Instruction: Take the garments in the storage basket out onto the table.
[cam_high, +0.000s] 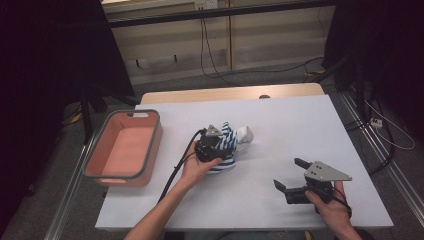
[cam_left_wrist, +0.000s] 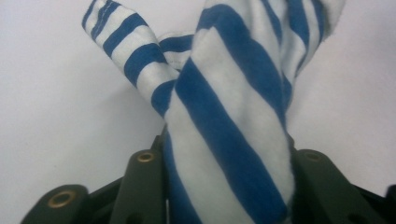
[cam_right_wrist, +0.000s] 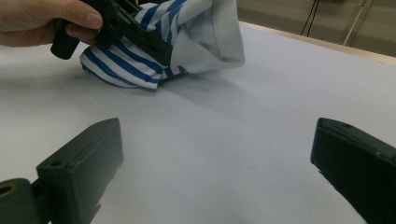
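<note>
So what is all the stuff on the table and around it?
Striped cloth: one, blue and white, middle of the table, bunched up, between the left tool's jaws.
Tub: one, pink with a grey rim, left edge of the table.
Table: one, white top with a wooden far edge.
Cables: a few, black, on the floor behind the table.
Left tool: one, black, on the cloth.
Right tool: one, black, jaws wide apart, near right of the table.
Hands: two, one holding each tool.

A salmon-pink bin (cam_high: 125, 147) with a grey rim sits at the left of the frame, on the white tabletop (cam_high: 280, 125). Beyond the tabletop's far edge, black cables (cam_high: 215, 65) hang against a pale wall at upper centre and trail across the floor.
</note>
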